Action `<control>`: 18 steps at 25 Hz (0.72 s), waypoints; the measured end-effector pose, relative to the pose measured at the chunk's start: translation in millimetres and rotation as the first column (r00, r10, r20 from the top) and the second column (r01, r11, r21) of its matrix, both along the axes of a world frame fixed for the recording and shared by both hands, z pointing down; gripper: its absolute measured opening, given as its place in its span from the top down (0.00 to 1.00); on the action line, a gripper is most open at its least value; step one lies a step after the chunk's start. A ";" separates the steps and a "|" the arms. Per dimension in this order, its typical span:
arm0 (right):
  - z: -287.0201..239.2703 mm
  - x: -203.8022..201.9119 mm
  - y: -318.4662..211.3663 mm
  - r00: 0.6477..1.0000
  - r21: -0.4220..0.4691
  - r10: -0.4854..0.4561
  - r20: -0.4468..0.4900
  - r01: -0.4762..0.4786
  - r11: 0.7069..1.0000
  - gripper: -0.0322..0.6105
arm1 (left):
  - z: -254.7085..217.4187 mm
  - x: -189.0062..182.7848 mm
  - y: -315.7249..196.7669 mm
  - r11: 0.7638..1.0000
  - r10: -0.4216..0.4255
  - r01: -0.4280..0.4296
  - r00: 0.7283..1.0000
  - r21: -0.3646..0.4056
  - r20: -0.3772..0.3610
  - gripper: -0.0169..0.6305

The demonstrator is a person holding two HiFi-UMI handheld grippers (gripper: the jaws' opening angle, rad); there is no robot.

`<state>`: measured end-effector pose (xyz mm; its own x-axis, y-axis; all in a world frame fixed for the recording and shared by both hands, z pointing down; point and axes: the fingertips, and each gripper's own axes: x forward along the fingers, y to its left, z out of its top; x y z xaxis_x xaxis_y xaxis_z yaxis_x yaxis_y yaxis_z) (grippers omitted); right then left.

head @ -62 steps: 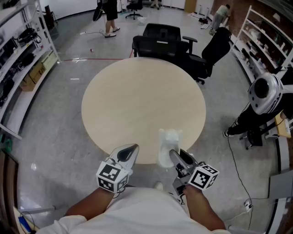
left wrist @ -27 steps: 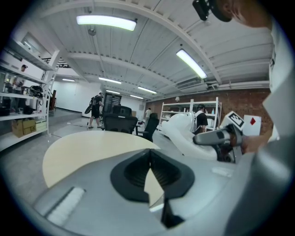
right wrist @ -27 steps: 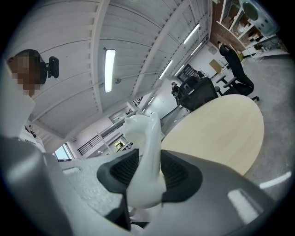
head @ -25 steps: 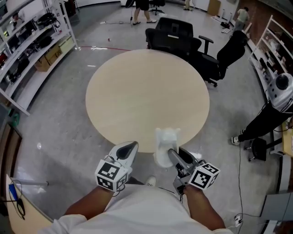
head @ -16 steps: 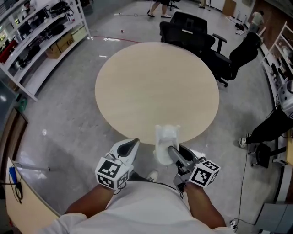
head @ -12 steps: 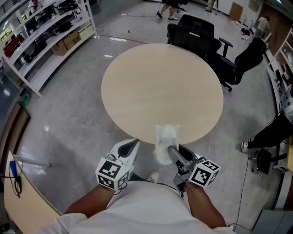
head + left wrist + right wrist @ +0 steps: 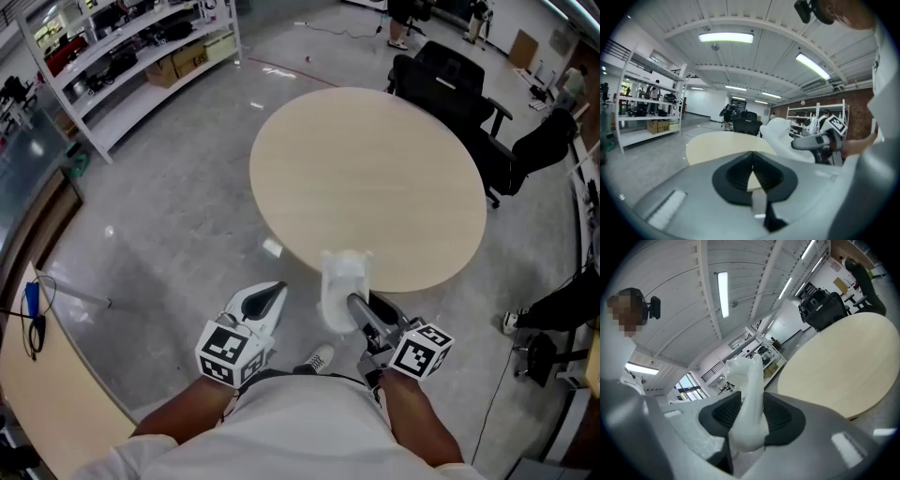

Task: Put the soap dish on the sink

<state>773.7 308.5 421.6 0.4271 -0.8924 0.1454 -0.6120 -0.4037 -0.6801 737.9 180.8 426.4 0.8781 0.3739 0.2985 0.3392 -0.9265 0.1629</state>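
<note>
The white soap dish (image 7: 343, 284) stands upright between the fingers of my right gripper (image 7: 355, 306), which is shut on its lower part. In the right gripper view the soap dish (image 7: 747, 394) rises out of the dark pads, pinched from both sides by the right gripper (image 7: 747, 423). My left gripper (image 7: 273, 293) hangs beside it to the left, shut and holding nothing. In the left gripper view the left gripper (image 7: 751, 161) has its jaws together, and the soap dish (image 7: 783, 136) and right gripper (image 7: 813, 141) show off to the right. Both grippers are over the floor, just short of the table's near edge.
A round beige table (image 7: 375, 178) lies ahead, with black office chairs (image 7: 457, 82) beyond it. White shelving (image 7: 122, 52) runs along the upper left. A wooden counter (image 7: 37, 384) edges the lower left. A small white scrap (image 7: 272, 247) lies on the grey floor.
The whole view has swung: the table has slid to the right and the shelving has come in from the left. Both grippers keep their pose, the dish still gripped.
</note>
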 end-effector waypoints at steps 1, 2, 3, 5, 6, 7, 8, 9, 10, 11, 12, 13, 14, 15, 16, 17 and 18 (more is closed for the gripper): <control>1.7 -5.8 -4.8 1.000 -0.003 -0.010 0.007 0.010 1.000 0.72 | 1.7 -7.9 -4.2 1.000 -0.012 0.012 1.000 -0.002 0.006 0.96; 3.4 -12.8 -9.4 1.000 -0.006 -0.022 0.014 0.022 1.000 0.72 | 3.4 -16.3 -8.2 1.000 -0.024 0.024 1.000 -0.004 0.012 0.96; 5.0 -20.7 -13.6 0.999 -0.009 -0.034 0.018 0.034 0.999 0.72 | 5.2 -25.0 -12.0 0.999 -0.035 0.036 0.999 -0.007 0.016 0.96; 8.4 -36.1 -22.2 0.998 -0.016 -0.058 0.019 0.058 0.998 0.72 | 8.3 -41.4 -19.4 0.998 -0.056 0.056 0.998 -0.011 0.020 0.96; 10.0 -43.0 -27.3 0.997 -0.019 -0.068 0.019 0.069 0.997 0.72 | 9.5 -49.3 -23.4 0.998 -0.065 0.065 0.998 -0.013 0.021 0.96; 11.2 -50.3 -32.7 0.997 -0.021 -0.079 0.022 0.080 0.997 0.72 | 10.6 -57.9 -26.9 0.997 -0.075 0.075 0.997 -0.014 0.024 0.96; 12.3 -58.7 -37.5 0.995 -0.022 -0.091 0.030 0.092 0.996 0.72 | 11.9 -67.8 -29.4 0.996 -0.085 0.085 0.996 -0.017 0.031 0.96; 13.2 -67.9 -41.3 0.994 -0.024 -0.104 0.038 0.105 0.994 0.72 | 13.7 -78.5 -30.9 0.995 -0.095 0.096 0.995 -0.021 0.040 0.96; 14.1 -77.1 -44.4 0.992 -0.026 -0.117 0.045 0.118 0.993 0.72 | 15.9 -88.9 -31.9 0.994 -0.106 0.107 0.993 -0.024 0.050 0.96; 14.9 -85.5 -46.9 0.990 -0.027 -0.129 0.050 0.130 0.991 0.72 | 18.0 -98.4 -33.0 0.993 -0.116 0.117 0.992 -0.027 0.058 0.96; 15.8 -93.0 -49.0 0.989 -0.028 -0.139 0.053 0.141 0.990 0.72 | 19.6 -107.0 -34.1 0.991 -0.125 0.127 0.990 -0.029 0.063 0.96; 16.7 -99.8 -50.6 0.987 -0.028 -0.149 0.056 0.150 0.988 0.72 | 20.5 -114.7 -35.0 0.990 -0.134 0.136 0.989 -0.030 0.066 0.96; 17.6 -106.2 -51.7 0.986 -0.029 -0.157 0.058 0.159 0.987 0.72 | 20.5 -122.0 -35.8 0.989 -0.144 0.146 0.987 -0.032 0.065 0.96; 18.4 -112.3 -52.5 0.984 -0.032 -0.166 0.060 0.168 0.985 0.72 | 20.2 -129.2 -36.4 0.987 -0.155 0.157 0.986 -0.034 0.062 0.96; 19.3 -117.9 -53.5 0.983 -0.035 -0.175 0.060 0.178 0.983 0.72 | 19.9 -136.0 -37.4 0.985 -0.166 0.169 0.984 -0.036 0.059 0.96; 19.9 -123.2 -55.4 0.981 -0.038 -0.186 0.059 0.188 0.981 0.72 | 19.5 -142.8 -39.1 0.983 -0.179 0.181 0.982 -0.037 0.056 0.96; 20.0 -128.7 -58.2 0.979 -0.039 -0.197 0.058 0.199 0.979 0.72 | 19.3 -150.0 -41.6 0.980 -0.193 0.195 0.980 -0.038 0.054 0.96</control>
